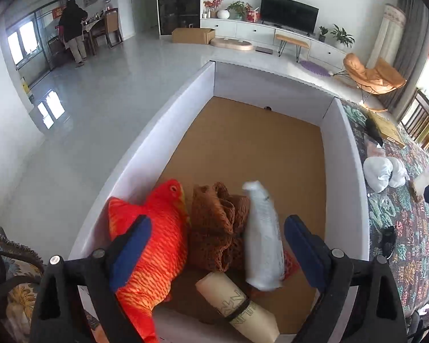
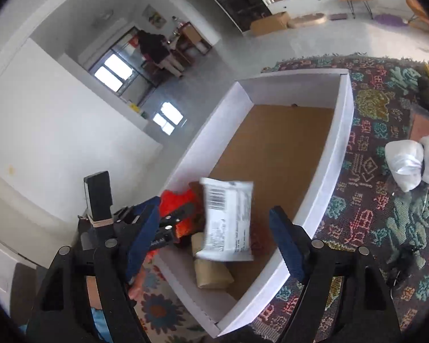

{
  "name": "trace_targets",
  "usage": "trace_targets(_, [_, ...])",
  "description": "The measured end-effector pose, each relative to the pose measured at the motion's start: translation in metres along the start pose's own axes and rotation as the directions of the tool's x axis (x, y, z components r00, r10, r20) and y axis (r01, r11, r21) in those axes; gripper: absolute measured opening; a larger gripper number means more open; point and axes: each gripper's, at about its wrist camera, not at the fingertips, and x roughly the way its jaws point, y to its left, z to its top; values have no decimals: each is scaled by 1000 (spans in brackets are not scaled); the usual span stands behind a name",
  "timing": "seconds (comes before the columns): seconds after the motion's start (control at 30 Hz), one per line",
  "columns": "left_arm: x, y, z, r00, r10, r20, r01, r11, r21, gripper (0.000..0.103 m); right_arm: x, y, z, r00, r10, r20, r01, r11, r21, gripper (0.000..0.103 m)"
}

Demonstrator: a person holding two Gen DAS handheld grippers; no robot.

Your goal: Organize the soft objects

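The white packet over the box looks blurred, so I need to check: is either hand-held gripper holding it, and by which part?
Nothing is held. The white packet sits blurred between the open fingers of the right hand-held gripper, touching neither; the left hand-held gripper is open too.

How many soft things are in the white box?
4: red fish plush at the left wall, brown mesh bundle beside it, white packet next, beige roll nearest. More may hide underneath.

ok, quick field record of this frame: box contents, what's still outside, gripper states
box: white walls, brown floor, far half bare
in box: red fish, brown mesh, tan roll
white packet: blurred above the box's near end, no pad on it
left gripper: open, over the box
right gripper: open, packet between the fingers, untouched
outside: white bundle on patterned rug
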Motion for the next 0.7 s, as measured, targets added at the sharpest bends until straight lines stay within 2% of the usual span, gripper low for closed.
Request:
trace_targets(0.07, [-4, -14, -4, 998, -61, 20, 60, 998, 11, 93, -30, -48, -9, 995, -83, 46, 81, 996, 39, 82])
trace_targets(0.1, [-6, -27, -7, 994, -103, 25, 103, 994, 31, 93, -45, -75, -17, 986, -149, 74, 145, 987, 63, 82])
trace_targets(0.13, [-8, -40, -8, 990, -141, 25, 139, 989, 53, 93, -60, -102, -28, 966, -238, 97, 229, 969, 89, 82])
trace_targets(0.17, [-14, -55, -10, 983, -184, 25, 181, 980, 84, 93, -74, -128, -39, 937, -331, 112, 320, 941, 111, 82])
trace_targets(0.23, [-19, -91, -16, 961, -276, 10, 271, 950, 157, 94, -98, -180, -75, 852, -511, 113, 489, 854, 177, 82])
trace_targets(0.3, [-25, -132, -31, 933, -358, -30, 355, 908, 223, 95, -113, -220, -109, 774, -629, 79, 595, 764, 249, 82])
trace_targets(0.33, [-25, -151, -38, 919, -391, -61, 393, 886, 245, 95, -117, -236, -126, 744, -666, 54, 629, 725, 280, 83])
trace_targets(0.4, [-15, -189, -55, 885, -445, -138, 466, 841, 276, 95, -122, -250, -156, 705, -709, 28, 665, 674, 322, 83])
trace_targets(0.47, [-1, -225, -77, 868, -450, -211, 496, 815, 301, 95, -119, -253, -174, 679, -733, 32, 684, 648, 336, 83])
trace_targets(0.5, [8, -241, -88, 862, -451, -231, 505, 804, 314, 95, -119, -246, -180, 652, -754, 79, 703, 641, 308, 82])
trace_targets(0.53, [17, -252, -98, 864, -440, -244, 500, 802, 326, 95, -113, -241, -184, 629, -773, 84, 731, 624, 275, 82])
trace_targets(0.57, [25, -258, -107, 872, -418, -254, 485, 805, 341, 95, -107, -236, -184, 596, -799, 81, 767, 596, 237, 82])
trace_targets(0.6, [36, -263, -116, 881, -395, -262, 469, 808, 358, 95, -103, -233, -183, 577, -813, 75, 788, 579, 210, 82])
trace_targets(0.63, [44, -262, -125, 889, -373, -266, 452, 812, 369, 95, -104, -231, -182, 577, -813, 77, 790, 579, 202, 81])
trace_targets(0.7, [62, -261, -135, 903, -329, -276, 417, 824, 384, 95, -108, -236, -182, 601, -795, 82, 765, 602, 228, 82])
